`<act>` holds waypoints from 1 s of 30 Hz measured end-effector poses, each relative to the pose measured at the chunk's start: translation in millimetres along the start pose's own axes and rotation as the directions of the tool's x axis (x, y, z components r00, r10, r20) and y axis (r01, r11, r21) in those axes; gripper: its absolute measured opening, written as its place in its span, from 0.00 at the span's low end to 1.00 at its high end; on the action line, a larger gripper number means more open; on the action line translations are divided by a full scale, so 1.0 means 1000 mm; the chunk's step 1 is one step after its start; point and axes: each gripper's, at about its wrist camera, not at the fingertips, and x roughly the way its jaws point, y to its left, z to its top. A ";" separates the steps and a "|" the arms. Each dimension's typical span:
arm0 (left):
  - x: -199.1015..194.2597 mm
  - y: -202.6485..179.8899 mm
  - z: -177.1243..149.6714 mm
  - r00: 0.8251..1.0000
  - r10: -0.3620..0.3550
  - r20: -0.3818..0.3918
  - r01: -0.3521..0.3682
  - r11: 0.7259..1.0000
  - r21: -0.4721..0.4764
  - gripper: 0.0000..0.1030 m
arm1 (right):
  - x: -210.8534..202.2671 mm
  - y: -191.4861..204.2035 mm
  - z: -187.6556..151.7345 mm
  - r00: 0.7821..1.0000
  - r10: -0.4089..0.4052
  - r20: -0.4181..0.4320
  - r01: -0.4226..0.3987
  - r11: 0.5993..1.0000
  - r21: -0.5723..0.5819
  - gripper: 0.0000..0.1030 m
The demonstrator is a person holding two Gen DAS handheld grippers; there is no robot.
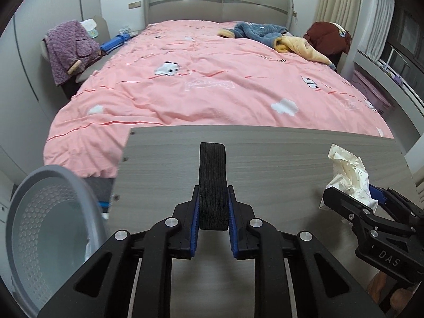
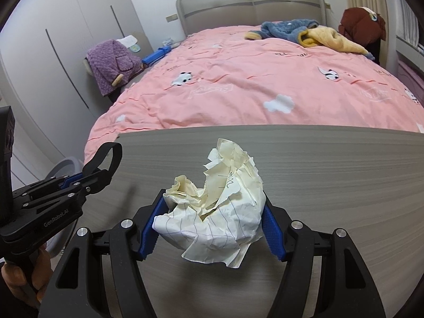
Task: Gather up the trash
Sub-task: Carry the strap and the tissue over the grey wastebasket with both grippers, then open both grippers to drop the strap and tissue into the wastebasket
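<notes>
Left hand-held gripper (image 1: 213, 221) pinches black strap (image 1: 212, 182); right hand-held gripper (image 2: 212, 228) clamps crumpled paper (image 2: 220, 204) above counter (image 2: 331, 175), I judge for binning.

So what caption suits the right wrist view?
Right gripper clamps crumpled paper above a grey board.

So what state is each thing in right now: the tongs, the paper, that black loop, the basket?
Left tongs: shut on black elastic band, held upright.
Right tongs: shut on crumpled paper.
Grey perforated basket: off the table's left edge, nothing visible inside.
Wooden table: bare.
</notes>
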 end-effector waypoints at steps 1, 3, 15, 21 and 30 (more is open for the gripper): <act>-0.005 0.006 -0.003 1.000 0.007 0.006 -0.007 1.000 -0.009 0.18 | -0.001 0.005 0.000 1.000 0.008 0.000 -0.008 1.000 -0.007 0.63; -0.014 0.018 -0.010 1.000 0.023 0.016 -0.023 0.999 -0.026 0.18 | -0.002 0.018 0.000 1.000 0.023 0.000 -0.023 0.999 -0.030 0.63; -0.046 0.113 -0.058 0.994 0.110 -0.003 -0.109 0.979 -0.172 0.18 | 0.005 0.113 0.005 0.988 0.148 -0.038 -0.153 0.971 -0.183 0.63; -0.055 0.170 -0.073 0.981 0.195 -0.007 -0.191 0.948 -0.255 0.18 | 0.020 0.173 0.002 0.970 0.225 -0.097 -0.243 0.933 -0.265 0.63; -0.061 0.224 -0.088 0.969 0.246 -0.029 -0.243 0.917 -0.318 0.18 | 0.050 0.248 -0.006 0.929 0.308 -0.204 -0.363 0.866 -0.345 0.63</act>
